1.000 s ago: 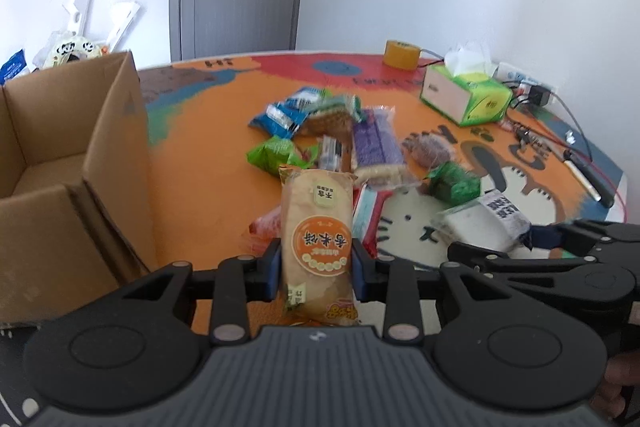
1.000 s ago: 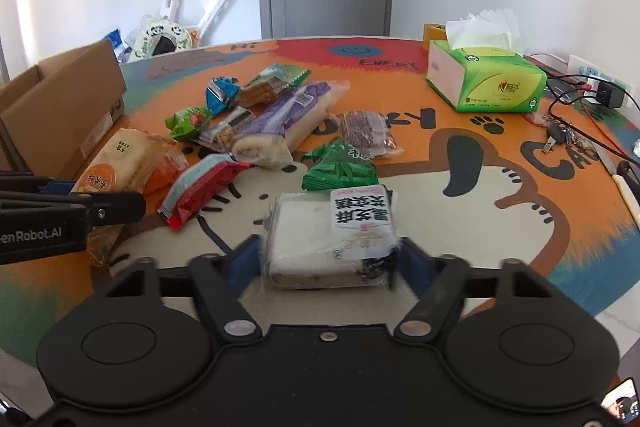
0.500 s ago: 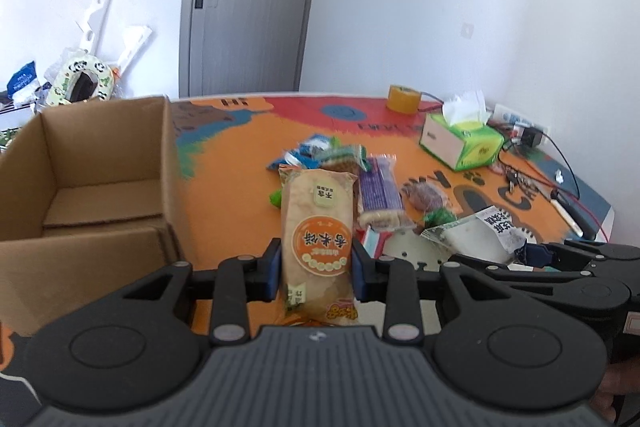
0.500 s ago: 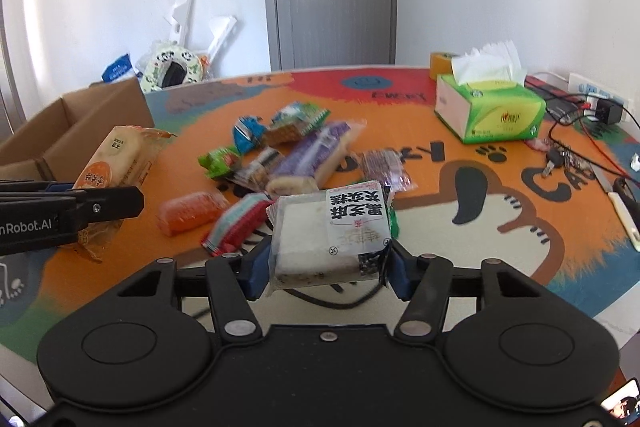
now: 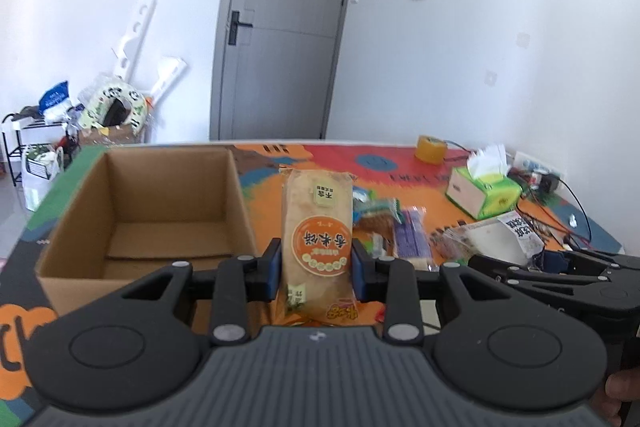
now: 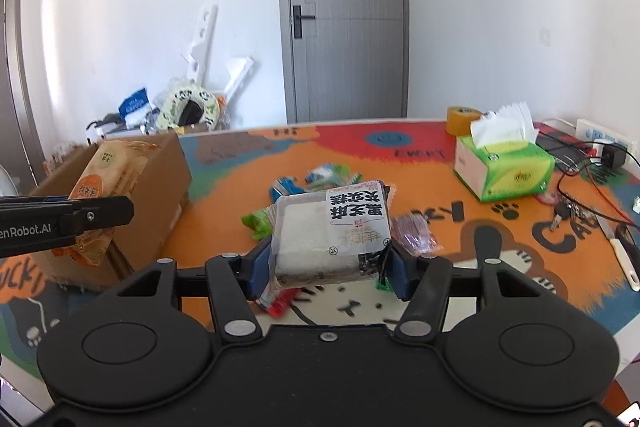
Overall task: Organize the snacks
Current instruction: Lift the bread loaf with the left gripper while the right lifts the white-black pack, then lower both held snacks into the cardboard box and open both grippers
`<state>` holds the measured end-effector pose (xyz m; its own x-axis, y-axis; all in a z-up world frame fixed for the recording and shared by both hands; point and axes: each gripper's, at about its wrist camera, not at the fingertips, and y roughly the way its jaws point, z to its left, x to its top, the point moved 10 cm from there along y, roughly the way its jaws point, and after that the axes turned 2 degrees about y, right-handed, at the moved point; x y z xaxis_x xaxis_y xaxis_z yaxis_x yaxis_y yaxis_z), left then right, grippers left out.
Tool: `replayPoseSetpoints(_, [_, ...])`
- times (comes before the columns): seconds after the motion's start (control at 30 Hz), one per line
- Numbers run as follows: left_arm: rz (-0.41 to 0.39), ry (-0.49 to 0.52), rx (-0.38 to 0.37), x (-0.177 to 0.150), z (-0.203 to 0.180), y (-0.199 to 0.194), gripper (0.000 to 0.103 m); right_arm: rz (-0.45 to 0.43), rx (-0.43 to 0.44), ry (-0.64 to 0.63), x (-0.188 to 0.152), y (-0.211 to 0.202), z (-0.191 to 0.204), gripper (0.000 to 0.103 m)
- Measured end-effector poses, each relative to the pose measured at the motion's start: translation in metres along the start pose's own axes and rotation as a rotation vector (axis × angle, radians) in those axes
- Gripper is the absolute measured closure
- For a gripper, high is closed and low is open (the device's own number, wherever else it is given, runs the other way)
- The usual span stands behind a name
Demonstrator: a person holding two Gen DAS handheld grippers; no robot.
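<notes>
snacks ride lifted over the worktop [image 6: 248,163]: left hand-held gripper [image 5: 316,267] clamps the soft orange bread pack [image 5: 318,227] mid-body beside the cardboard box [image 5: 160,195]; right hand-held gripper [image 6: 326,269] pinches the squashy, light white cake pack [image 6: 332,231].

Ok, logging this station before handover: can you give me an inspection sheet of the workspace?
Surface: round table with a colourful cartoon cover.
Job's things: open cardboard box, nothing seen inside; loose snack packets mid-table.
Clutter: green tissue box, yellow tape roll, keys.
Grippers: left tongs shut on orange-label bread pack; right tongs shut on white cake pack, both held off the table.
Cables: red and black wires and a charger at the far right edge.
Surroundings: closed grey door, junk pile by the wall.
</notes>
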<state>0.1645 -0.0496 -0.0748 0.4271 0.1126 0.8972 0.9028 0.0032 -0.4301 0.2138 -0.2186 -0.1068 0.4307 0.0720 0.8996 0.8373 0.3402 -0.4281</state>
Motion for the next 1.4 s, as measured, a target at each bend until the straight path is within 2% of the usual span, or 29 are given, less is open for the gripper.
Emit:
replayPoseSetpoints(0.5, [-0.056,-0.047,0.122,0.016,0.057,-0.018,0.07,-0.068,0.087,-0.047,0.028,0.003,0.056,0.046])
replayPoseSetpoints(0.83, [-0.036,-0.08,0.197,0.016,0.098,-0.005,0.07,-0.066,0.146,-0.068,0.032,0.021,0.095,0.046])
replayPoseSetpoints(1.1, [0.001,-0.107,0.225,0.012,0.12,0.006,0.07,-0.059,0.197,-0.084,0.037,0.035,0.125,0.046])
replayPoseSetpoints(1.2, [-0.017,-0.132,0.245,0.015,0.129,0.003,0.063,-0.06,0.222,-0.087,0.041,0.037,0.135,0.046])
replayPoseSetpoints(1.4, [-0.048,-0.163,0.289,0.023,0.145,-0.011,0.043,-0.036,0.26,-0.08,0.041,0.047,0.15,0.046])
